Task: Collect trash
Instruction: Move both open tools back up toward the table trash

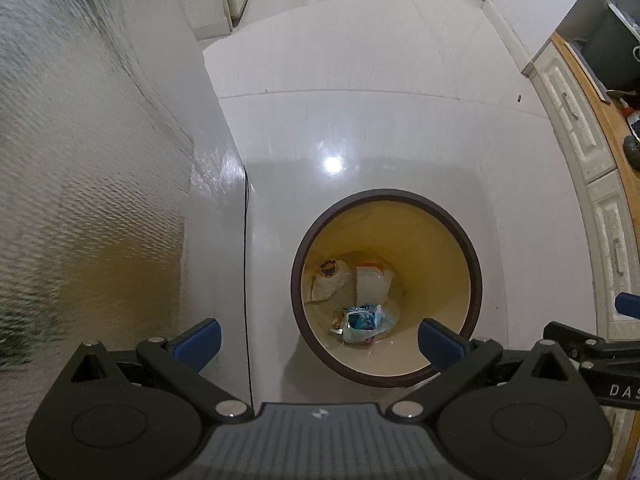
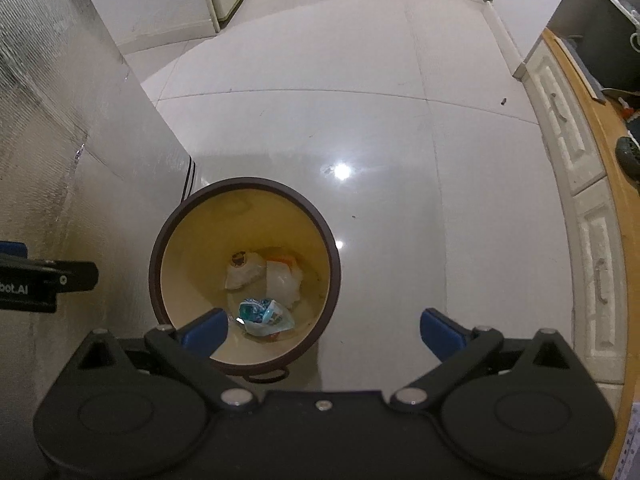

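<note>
The pale tiled floor (image 1: pixel 380 128) is filling most of both views, glossy and showing a bright spot of reflected light. A tall appliance with a dimpled metallic side (image 1: pixel 92 152) is standing along the left edge, and a row of cream cabinet doors (image 2: pixel 576 184) under a wooden desk (image 2: pixel 588 120) is curving down the right edge.

On the floor, just beside the appliance's corner, a round trash bin (image 1: pixel 476 264) with a dark brown rim and a yellowish inside is standing upright and uncovered. The trash is lying at its bottom: a white wrapper with a brown mark (image 2: pixel 242 270) on the left, a white and orange packet (image 2: pixel 286 276) touching it on the right, and a crumpled blue and clear plastic bag (image 2: pixel 264 314) nearest the cameras.

Both claws are pointing steeply down over the bin. The left claw (image 1: pixel 320 338) is standing wide open with nothing between its blue pads, its right pad overlapping the bin's rim in its view. The right claw (image 2: pixel 324 330) is likewise gaping at its widest and holding nothing, its left pad hanging over the bin's opening. Each claw is appearing at the edge of the other's view.
</note>
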Motion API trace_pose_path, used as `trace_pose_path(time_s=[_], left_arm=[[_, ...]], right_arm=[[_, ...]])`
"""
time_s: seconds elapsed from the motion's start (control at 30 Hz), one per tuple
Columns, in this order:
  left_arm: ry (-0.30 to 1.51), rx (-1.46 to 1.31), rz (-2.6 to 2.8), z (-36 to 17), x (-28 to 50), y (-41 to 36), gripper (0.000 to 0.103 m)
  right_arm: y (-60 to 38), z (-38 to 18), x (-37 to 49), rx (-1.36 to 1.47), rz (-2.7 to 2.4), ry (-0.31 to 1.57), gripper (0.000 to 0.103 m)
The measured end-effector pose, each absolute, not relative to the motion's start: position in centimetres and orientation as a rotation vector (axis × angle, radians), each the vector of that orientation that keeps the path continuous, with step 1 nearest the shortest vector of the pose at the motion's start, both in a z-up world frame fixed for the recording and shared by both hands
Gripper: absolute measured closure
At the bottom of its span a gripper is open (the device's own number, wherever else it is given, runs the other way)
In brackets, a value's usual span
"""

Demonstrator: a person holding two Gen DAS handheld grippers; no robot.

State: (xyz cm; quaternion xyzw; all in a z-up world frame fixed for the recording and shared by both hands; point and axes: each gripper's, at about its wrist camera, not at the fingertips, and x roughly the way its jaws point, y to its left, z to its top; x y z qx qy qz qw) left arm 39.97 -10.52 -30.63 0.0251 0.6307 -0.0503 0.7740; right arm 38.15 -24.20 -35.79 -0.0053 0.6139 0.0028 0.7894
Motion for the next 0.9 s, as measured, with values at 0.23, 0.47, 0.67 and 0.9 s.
trace_pose_path(time_s=[0.23,0.47,0.67,0.9], left_arm=[[1.322,0.064,-0.109,-28.1,38.7,-10.3,0.000],[1.255,0.059,-0.113,-24.8,37.4,-10.2,0.000],[1.182,0.050,-0.121,-21.7,36.2,-10.2,0.000],[1.068,0.033,-0.133,-17.3,34.9,-10.3,0.000]], right_arm=[[-25.1,-33.6,37.0,0.015,-0.011,1.318,0.000],[-26.0,-30.8,35.6,0.049,-0.029,1.263,0.000],[-26.8,-28.0,34.2,0.054,-0.052,1.199,0.000],[-27.3,-23.5,32.8,0.053,-0.070,1.065,0.000]])
